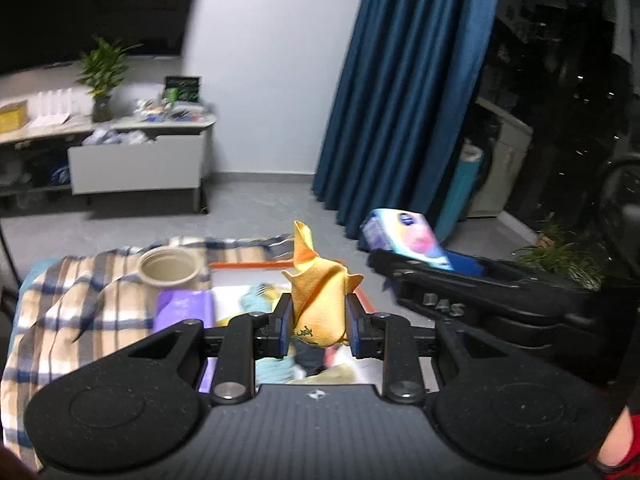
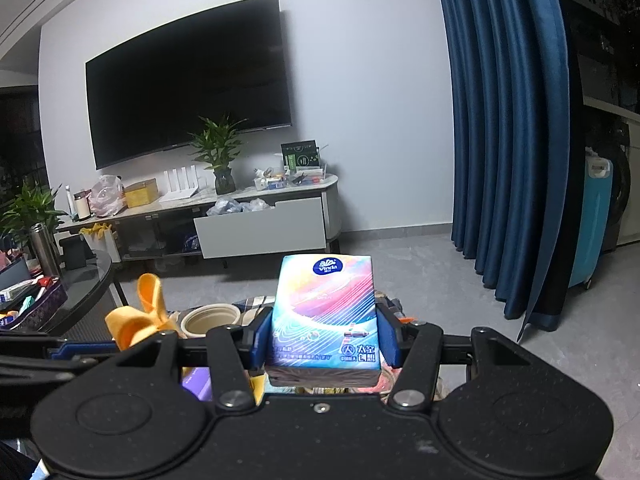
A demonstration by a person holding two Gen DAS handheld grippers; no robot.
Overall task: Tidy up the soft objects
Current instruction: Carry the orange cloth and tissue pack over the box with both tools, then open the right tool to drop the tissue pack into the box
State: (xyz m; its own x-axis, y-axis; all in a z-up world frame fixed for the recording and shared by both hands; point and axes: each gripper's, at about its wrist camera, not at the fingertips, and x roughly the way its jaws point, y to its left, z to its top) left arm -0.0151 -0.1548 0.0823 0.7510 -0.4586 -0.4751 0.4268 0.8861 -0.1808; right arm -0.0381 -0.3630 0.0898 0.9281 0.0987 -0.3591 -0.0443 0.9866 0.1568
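While left gripper (image 1: pixel 316 320) clamps crumpled yellow-orange microfibre cloth (image 1: pixel 318 300) and right gripper (image 2: pixel 324 338) clamps colourful plastic-wrapped tissue pack (image 2: pixel 325 316), both mid-carry (judged), next comes placement, likely orange-rimmed white tray (image 1: pixel 362 294) at 6 o'clock.

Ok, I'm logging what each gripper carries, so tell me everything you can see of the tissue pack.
The tissue pack is a soft rectangular block in glossy plastic wrap, printed with pink, blue and white swirls, a round dark-blue Vinda logo near its top and Chinese characters near the bottom. It stands upright, lifted clear, clamped on both sides by the blue pads of the right gripper. In the left wrist view it shows tilted, beside the yellow cloth.
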